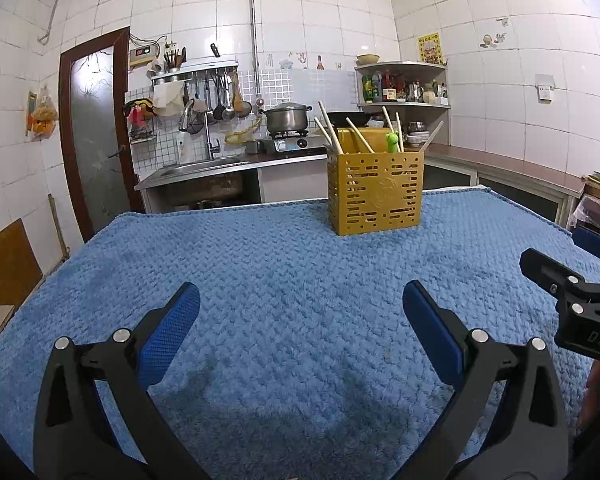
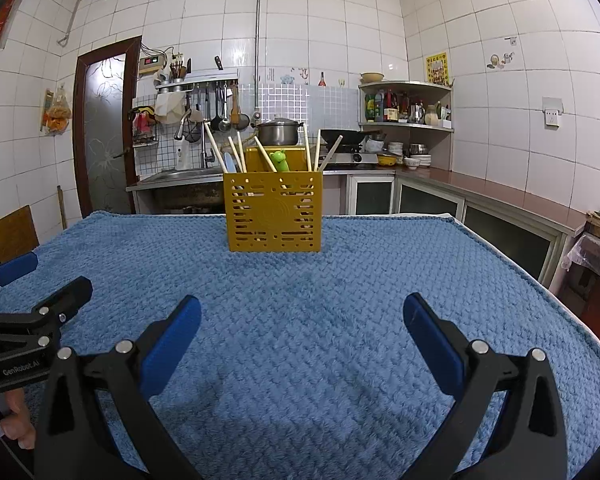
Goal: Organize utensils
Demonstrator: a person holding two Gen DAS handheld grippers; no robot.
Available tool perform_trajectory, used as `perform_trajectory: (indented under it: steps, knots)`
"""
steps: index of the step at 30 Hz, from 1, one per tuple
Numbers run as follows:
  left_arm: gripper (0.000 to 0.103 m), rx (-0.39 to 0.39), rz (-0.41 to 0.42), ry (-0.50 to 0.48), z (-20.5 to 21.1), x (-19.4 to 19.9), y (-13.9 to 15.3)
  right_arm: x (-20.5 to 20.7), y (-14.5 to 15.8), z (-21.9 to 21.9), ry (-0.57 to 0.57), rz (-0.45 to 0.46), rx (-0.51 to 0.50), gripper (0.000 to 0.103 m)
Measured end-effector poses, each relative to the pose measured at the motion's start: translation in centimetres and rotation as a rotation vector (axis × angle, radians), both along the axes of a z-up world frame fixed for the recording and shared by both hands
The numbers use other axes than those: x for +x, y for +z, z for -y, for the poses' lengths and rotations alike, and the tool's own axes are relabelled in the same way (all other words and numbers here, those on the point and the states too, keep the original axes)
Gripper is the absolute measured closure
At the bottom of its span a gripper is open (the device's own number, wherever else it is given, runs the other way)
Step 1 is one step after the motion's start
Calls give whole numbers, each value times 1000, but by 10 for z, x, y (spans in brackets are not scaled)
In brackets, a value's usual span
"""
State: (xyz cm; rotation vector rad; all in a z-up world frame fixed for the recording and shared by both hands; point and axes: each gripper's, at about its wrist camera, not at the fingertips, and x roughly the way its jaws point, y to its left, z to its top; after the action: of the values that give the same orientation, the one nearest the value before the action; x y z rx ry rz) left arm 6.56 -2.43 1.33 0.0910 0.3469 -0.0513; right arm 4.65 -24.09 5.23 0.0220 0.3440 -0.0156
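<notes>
A yellow perforated utensil holder stands upright at the far side of the blue cloth. Several wooden chopsticks and a green frog-topped utensil stick out of it. My left gripper hovers open over the near cloth, nothing between its blue pads. My right gripper is likewise open and empty, well short of the holder. Each gripper shows at the edge of the other's view: the right one, the left one.
The table is covered by a blue textured cloth. Behind it are a sink counter, a stove with a steel pot, hanging ladles, a corner shelf of bottles and a door.
</notes>
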Motion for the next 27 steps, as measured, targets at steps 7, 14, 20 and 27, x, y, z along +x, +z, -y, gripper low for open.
perform_trajectory:
  steps: [7,14,20,27]
  knots:
    - [5,-5,19,14,-2,-4,1,0,2,0,-1,8,-8,4]
    - [5,0,34,13,-2,-7,2,0,2,1,-1,10,-10,4]
    - [5,-3,38,21,-3,-10,2,-1,2,1,-1,11,-11,4]
    - [5,-5,38,25,-3,-9,3,-2,2,1,-1,12,-11,4]
